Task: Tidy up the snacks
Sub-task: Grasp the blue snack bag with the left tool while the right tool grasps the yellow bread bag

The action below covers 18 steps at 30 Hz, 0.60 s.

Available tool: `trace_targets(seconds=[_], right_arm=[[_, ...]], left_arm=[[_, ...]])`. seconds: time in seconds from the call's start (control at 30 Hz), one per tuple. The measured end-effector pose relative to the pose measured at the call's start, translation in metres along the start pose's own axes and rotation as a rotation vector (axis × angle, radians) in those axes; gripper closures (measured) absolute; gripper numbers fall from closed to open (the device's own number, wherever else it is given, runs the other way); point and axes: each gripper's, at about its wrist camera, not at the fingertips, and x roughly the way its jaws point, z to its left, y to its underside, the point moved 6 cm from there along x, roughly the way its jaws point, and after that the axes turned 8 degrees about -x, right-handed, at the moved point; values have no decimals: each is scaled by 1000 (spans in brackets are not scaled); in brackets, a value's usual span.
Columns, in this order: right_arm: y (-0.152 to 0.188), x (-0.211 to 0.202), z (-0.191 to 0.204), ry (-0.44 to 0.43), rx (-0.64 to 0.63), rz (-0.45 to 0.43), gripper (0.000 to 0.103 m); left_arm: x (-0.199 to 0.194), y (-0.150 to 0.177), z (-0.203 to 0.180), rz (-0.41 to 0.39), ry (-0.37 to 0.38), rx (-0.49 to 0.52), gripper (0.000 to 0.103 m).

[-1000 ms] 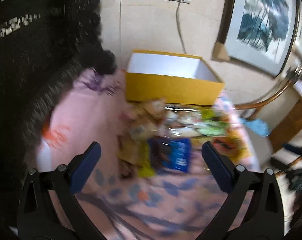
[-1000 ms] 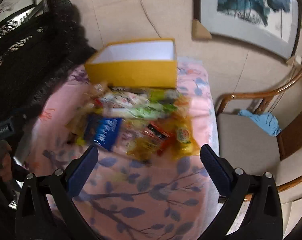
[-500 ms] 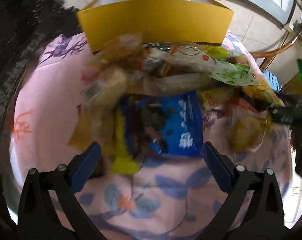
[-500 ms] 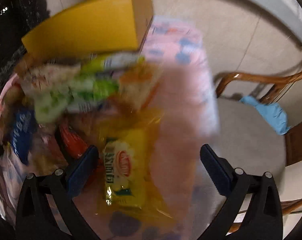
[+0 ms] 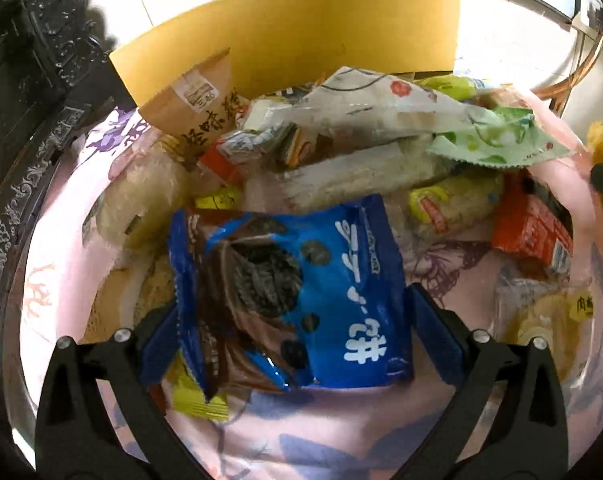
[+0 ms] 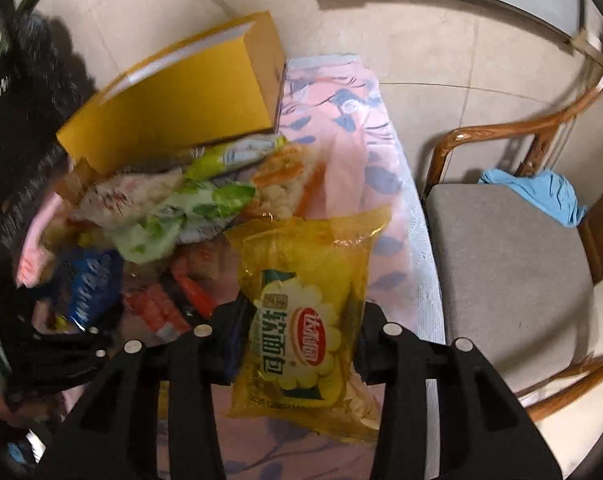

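Note:
A heap of snack packets lies on a pink flowered cloth (image 5: 65, 248) in front of an open yellow box (image 5: 301, 32). My left gripper (image 5: 297, 340) is wide open, low over the heap, with a blue cookie packet (image 5: 301, 280) between its fingers; the pads stand beside the packet's edges. In the right wrist view my right gripper (image 6: 303, 340) has its jaws closing on a yellow bread bag (image 6: 305, 308), both pads against its sides. The yellow box (image 6: 173, 108) stands behind the heap there.
Green packets (image 5: 497, 140), a brown paper bag (image 5: 197, 108) and a red packet (image 5: 533, 232) lie among the snacks. A wooden chair with a grey seat (image 6: 501, 260) and blue cloth (image 6: 541, 196) stands right of the table edge. Dark carved furniture (image 5: 29, 80) is on the left.
Both grippers dropped toward the snack heap. The left came over the blue cookie packet, still wide. The right jaws narrowed from wide open onto the yellow bread bag.

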Motion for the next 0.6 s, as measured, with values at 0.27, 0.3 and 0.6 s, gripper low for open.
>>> trace_targets(seconds=[0.27, 0.3, 0.6], right_arm=[[-1, -21, -14, 18, 42, -21, 61], [1, -22, -18, 10, 66, -21, 61], [-8, -62, -23, 66, 70, -95, 61]], left_arm=[[-25, 6, 4, 30, 134, 6, 25], [-31, 8, 6, 32, 146, 8, 26], [-85, 3, 27, -30, 181, -56, 26]])
